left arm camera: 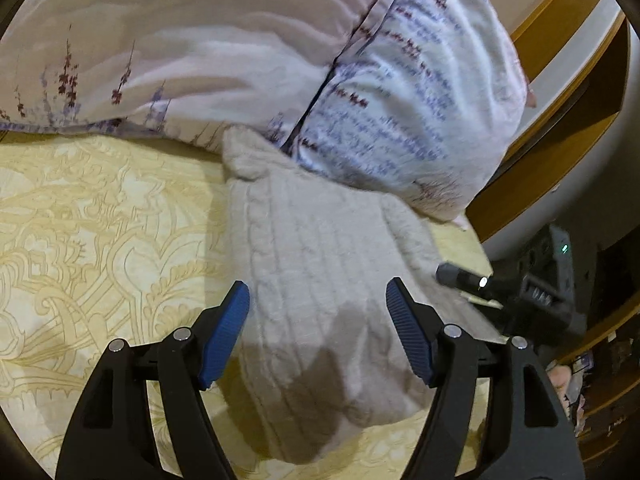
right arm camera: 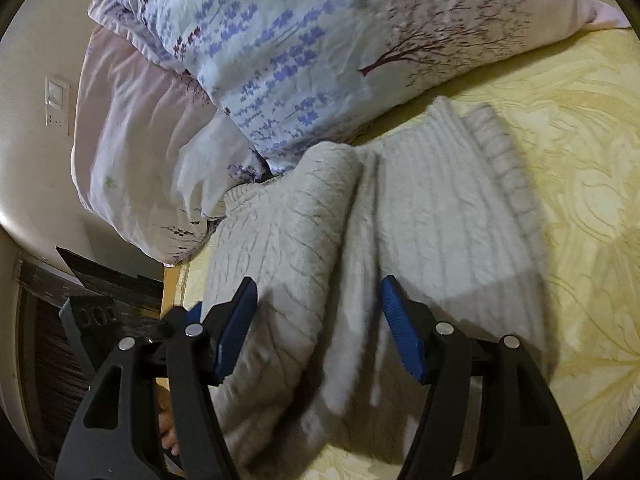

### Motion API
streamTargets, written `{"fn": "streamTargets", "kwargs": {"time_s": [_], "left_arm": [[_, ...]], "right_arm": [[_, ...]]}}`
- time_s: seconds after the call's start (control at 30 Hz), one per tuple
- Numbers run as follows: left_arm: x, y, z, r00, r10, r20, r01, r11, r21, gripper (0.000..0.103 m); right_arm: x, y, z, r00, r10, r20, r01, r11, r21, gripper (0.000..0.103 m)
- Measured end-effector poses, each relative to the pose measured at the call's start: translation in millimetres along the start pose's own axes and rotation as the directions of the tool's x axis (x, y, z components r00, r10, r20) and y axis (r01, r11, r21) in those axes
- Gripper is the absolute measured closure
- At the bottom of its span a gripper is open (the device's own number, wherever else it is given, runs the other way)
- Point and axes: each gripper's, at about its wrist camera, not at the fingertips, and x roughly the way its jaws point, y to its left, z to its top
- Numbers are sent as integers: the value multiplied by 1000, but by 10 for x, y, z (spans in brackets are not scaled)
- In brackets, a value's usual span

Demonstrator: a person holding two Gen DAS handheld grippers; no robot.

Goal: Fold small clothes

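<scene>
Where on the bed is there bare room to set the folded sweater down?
Bare yellow bedspread lies left of the sweater, below the pink duvet. Crowded along the top, where the sweater butts against the floral pillow, and at the bed's edge.

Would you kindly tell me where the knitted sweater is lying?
The sweater lies folded on the yellow bedspread, its far end against the floral pillow.

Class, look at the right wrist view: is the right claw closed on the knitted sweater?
No. The right claw is wide open above the cream cable-knit sweater, with its blue pads clearly apart.
</scene>
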Motion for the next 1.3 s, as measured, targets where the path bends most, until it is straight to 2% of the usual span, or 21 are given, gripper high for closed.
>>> {"fn": "streamTargets", "kwargs": {"time_s": [0.07, 0.1, 0.13, 0.2, 0.3, 0.4, 0.6, 0.73, 0.87, 1.0, 1.13, 1.2, 1.27, 1.3], "left_arm": [[29, 11, -16, 1000, 16, -8, -16, 1000, 7, 28], [41, 19, -31, 1000, 22, -12, -22, 1000, 10, 28], [51, 19, -35, 1000, 27, -12, -27, 1000, 11, 26], [71, 22, -39, 1000, 27, -15, -27, 1000, 9, 23], [56, 27, -41, 1000, 16, -13, -16, 1000, 0, 20], [35, 45, -45, 1000, 2, -13, -2, 1000, -15, 19], [70, 61, -53, 999, -34, -22, 33, 998, -59, 20], [139, 8, -64, 998, -53, -33, 51, 997, -60, 20], [240, -100, -106, 996, -70, -54, 67, 997, -45, 22], [310, -159, -129, 994, -86, -73, 83, 995, -49, 25], [361, -215, -146, 992, -96, -85, 92, 995, -45, 26], [385, -226, -163, 990, -102, -95, 98, 994, -45, 28], [411, -222, -178, 989, -104, -103, 99, 994, -51, 29], [403, -206, -192, 988, -112, -107, 106, 993, -58, 30]], "right_arm": [[76, 49, 26, 1000, -21, 5, 21, 1000, -21, 43], [123, 75, 31, 999, -38, 5, 39, 999, -34, 51], [170, 87, 38, 998, -58, 4, 58, 997, -43, 63], [196, 89, 42, 996, -85, 17, 86, 994, -64, 78], [110, 115, 30, 995, -74, 65, 80, 992, -100, 86], [3, 149, 35, 992, -77, 99, 89, 987, -130, 87], [-261, 253, 30, 975, -120, 189, 158, 967, -201, 88], [-500, 127, 77, 959, -154, 240, 199, 963, -179, 88], [-615, -116, 75, 947, -199, 252, 239, 961, -138, 88], [-728, -258, 64, 941, -195, 276, 234, 966, -115, 88], [-844, -342, 39, 925, -196, 326, 237, 967, -91, 88], [-782, -459, 51, 931, -224, 289, 250, 966, -58, 87], [-696, -645, 62, 949, -226, 217, 232, 973, -1, 84], [-739, -695, 49, 951, -219, 220, 219, 975, 25, 75]]}}
